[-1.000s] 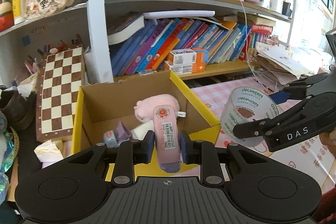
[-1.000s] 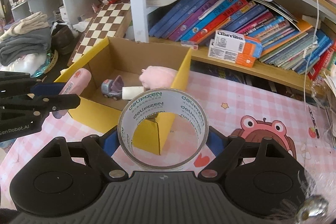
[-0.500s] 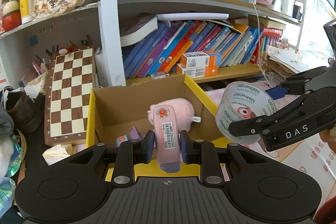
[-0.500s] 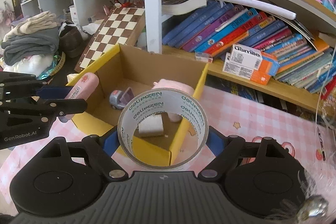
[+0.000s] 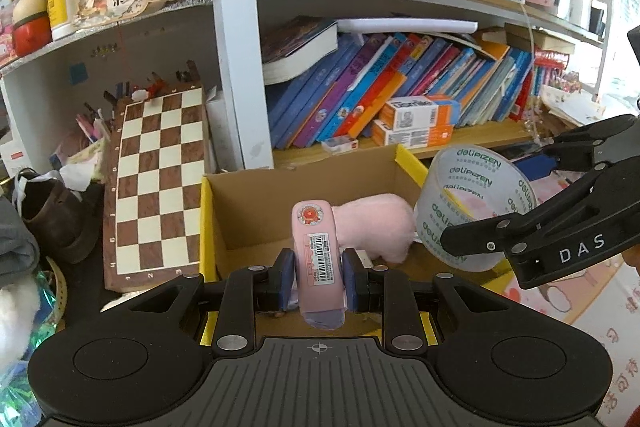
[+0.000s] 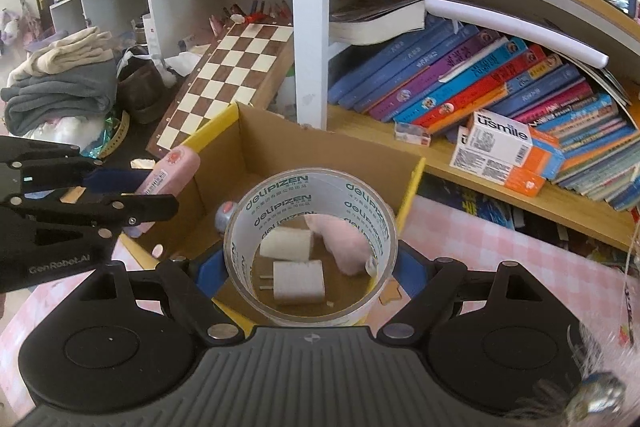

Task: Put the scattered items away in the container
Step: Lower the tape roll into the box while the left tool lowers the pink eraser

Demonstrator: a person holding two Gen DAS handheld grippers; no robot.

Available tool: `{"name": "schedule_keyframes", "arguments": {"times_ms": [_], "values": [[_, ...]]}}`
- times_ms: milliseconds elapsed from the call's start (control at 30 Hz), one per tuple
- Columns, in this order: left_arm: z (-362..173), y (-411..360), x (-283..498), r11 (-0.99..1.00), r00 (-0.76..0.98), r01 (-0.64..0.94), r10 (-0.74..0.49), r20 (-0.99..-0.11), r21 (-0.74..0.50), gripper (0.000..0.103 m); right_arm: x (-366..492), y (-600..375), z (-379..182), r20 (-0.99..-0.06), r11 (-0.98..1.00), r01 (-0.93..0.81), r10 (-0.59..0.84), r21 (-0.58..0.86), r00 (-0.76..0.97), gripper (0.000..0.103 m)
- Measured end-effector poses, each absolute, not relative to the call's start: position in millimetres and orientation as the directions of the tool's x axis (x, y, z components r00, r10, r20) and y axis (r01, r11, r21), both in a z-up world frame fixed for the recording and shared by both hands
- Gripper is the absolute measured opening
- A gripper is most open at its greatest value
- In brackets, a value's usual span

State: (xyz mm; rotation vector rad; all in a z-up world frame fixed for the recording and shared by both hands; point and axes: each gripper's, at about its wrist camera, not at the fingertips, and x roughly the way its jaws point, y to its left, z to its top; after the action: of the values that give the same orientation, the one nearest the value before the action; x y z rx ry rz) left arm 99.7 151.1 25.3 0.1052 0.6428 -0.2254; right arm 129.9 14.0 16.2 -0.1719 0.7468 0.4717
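A person holds a gripper in each hand over a cardboard box with yellow edges, which sits on a pink checked tablecloth in front of crowded bookshelves. The left gripper is clamped on a slim pink case bearing a barcode label, held above the box's near edge. The right gripper is clamped across a wide roll of clear tape, its jaws spread far apart around the roll, above the box's near right corner. Already inside the box lie a pink plush pig, a white plug adapter, a white block and a small grey toy.

Both loads hang close together over a small opening, so the grippers could collide. Released too near the rim, the tape might tip out and roll across the table; the case could catch the box's wall and fall outside.
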Motion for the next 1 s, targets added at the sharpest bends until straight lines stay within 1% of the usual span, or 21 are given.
{"name": "schedule_keyframes", "arguments": {"times_ms": [333, 1000], "values": [[17, 156, 119, 0.974, 0.766, 0.225, -0.159, -0.623, 0.028, 0.024, 149, 30, 6, -0.699, 0.862, -0.507, 0.378, 0.026, 0.607, 0.083], [-7, 165, 148, 0.979, 0.73, 0.201, -0.133, -0.671, 0.024, 0.024, 177, 52, -20, -0.734, 0.841, -0.54, 0.388, 0.035, 0.558, 0.083]]}}
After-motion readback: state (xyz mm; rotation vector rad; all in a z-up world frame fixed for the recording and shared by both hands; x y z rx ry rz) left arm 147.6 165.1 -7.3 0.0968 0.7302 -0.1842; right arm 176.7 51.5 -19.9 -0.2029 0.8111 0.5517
